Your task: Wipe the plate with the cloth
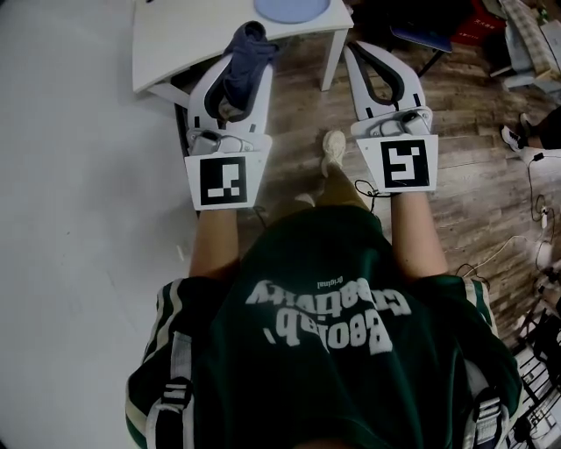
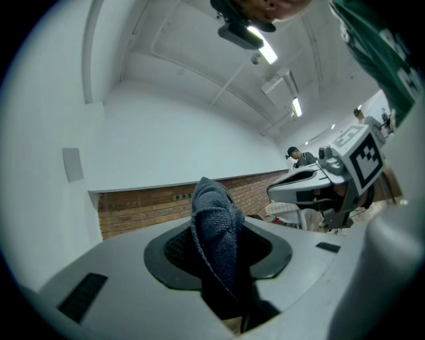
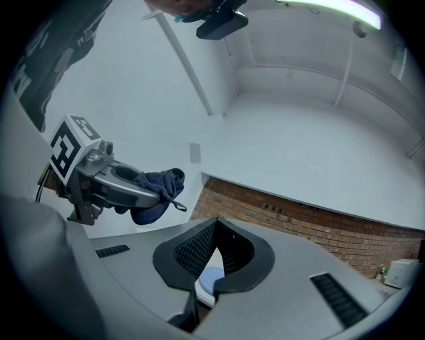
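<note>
At 11 o'clock my left gripper (image 1: 248,42) pinches the dark blue cloth (image 1: 242,74) in its jaws. At 1 o'clock my right gripper (image 1: 358,53) has its jaws pressed together, empty. The pale blue plate (image 1: 292,9) sits at 12 o'clock on the white table (image 1: 193,39).

plate (image 1: 292,9) near the table (image 1: 193,39) right corner is cropped by the top frame edge, table too; lower end of cloth (image 1: 252,39) buried inside left gripper (image 1: 247,63) jaws.

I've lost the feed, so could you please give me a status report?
Left claw shut on cloth. Right claw shut, empty. Plate on table ahead, cloth off it. Path looks clear.
</note>
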Action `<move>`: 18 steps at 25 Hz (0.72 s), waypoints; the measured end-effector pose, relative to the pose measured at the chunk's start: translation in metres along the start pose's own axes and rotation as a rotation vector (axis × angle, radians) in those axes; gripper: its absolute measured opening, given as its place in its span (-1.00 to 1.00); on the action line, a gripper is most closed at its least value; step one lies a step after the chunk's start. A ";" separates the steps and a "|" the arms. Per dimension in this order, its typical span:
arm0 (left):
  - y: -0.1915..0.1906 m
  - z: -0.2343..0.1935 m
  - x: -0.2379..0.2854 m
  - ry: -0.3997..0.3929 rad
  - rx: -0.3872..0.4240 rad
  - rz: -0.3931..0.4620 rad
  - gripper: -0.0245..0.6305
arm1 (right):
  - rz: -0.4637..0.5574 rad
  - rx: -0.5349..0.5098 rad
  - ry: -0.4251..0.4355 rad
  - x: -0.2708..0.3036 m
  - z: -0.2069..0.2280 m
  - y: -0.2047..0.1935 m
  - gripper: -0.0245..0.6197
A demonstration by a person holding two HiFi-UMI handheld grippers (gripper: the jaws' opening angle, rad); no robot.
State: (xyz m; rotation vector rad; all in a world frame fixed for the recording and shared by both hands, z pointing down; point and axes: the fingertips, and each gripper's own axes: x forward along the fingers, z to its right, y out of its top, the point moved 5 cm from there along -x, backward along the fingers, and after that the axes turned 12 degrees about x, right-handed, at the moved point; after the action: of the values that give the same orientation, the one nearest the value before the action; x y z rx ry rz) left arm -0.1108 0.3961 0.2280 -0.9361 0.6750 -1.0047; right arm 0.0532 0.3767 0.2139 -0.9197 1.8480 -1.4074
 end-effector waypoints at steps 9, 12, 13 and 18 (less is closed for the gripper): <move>-0.007 -0.008 0.068 0.030 0.028 -0.015 -0.51 | 0.028 0.011 0.054 0.059 0.048 -0.013 -0.94; -0.015 -0.016 0.098 0.044 0.039 -0.036 -0.51 | 0.030 0.012 0.087 0.089 0.065 -0.020 -0.94; -0.017 -0.019 0.108 0.051 0.041 -0.041 -0.51 | 0.033 0.011 0.096 0.100 0.071 -0.022 -0.94; -0.021 -0.032 0.165 0.091 0.026 -0.057 -0.51 | 0.056 0.019 0.129 0.149 0.114 -0.026 -0.94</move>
State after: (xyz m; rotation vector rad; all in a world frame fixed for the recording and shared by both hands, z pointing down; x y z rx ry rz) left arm -0.0795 0.2294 0.2228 -0.8945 0.7131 -1.1095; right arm 0.0671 0.1885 0.2027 -0.7785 1.9356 -1.4776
